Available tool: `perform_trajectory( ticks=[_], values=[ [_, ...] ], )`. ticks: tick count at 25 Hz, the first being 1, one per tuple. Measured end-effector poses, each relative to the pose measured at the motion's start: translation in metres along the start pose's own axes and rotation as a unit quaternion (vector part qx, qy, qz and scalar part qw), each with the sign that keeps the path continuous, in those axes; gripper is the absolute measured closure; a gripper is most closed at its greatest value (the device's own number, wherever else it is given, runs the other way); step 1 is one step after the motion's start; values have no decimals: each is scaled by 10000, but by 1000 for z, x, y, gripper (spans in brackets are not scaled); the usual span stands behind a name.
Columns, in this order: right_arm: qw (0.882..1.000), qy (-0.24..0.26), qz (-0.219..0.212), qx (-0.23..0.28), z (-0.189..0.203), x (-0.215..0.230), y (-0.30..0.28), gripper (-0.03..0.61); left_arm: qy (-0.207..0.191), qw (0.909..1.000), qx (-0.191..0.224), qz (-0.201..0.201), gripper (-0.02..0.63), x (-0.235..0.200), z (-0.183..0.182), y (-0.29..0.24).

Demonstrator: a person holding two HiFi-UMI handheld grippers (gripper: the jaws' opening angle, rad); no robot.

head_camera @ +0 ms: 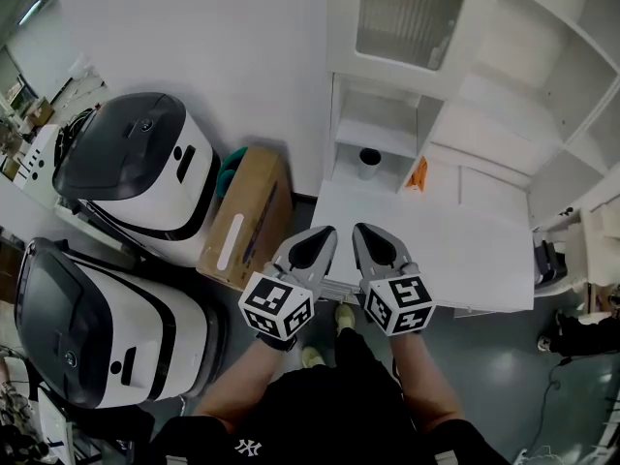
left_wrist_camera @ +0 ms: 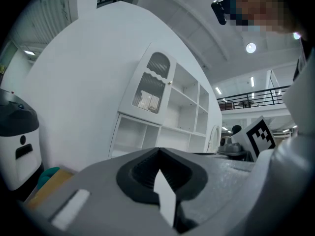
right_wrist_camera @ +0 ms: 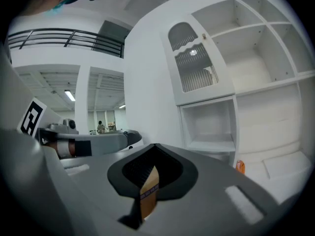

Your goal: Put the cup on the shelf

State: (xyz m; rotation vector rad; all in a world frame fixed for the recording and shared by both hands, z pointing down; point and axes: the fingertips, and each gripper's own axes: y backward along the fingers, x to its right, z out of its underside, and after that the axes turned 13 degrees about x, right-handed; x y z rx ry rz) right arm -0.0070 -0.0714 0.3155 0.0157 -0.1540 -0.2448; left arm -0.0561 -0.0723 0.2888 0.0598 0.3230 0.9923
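Observation:
A small grey cup [head_camera: 369, 163] stands in the low open compartment of the white shelf unit [head_camera: 484, 105], at the back of its white counter [head_camera: 455, 260]. Both grippers are held side by side at the counter's near edge, well short of the cup. My left gripper [head_camera: 326, 232] is shut and holds nothing; its jaws [left_wrist_camera: 158, 154] point toward the shelf unit [left_wrist_camera: 162, 112]. My right gripper [head_camera: 362, 231] is also shut and empty, with its jaws [right_wrist_camera: 153, 149] closed. The cup is hidden behind the jaws in both gripper views.
Two large white-and-black machines [head_camera: 136, 168] [head_camera: 97, 327] stand on the left, with a cardboard box [head_camera: 247, 223] and a teal object [head_camera: 231, 168] between them and the counter. A small orange item [head_camera: 417, 175] [right_wrist_camera: 239, 166] sits right of the cup. A ribbed-glass cabinet door [head_camera: 407, 13] is above.

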Motion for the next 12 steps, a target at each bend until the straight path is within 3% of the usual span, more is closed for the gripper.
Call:
perform_trajectory(
  ticks=[12],
  values=[
    [9994, -288, -186, -27, -3, -4, 8, 557, -89, 9999, 6, -48, 609, 11, -4, 4]
  ],
)
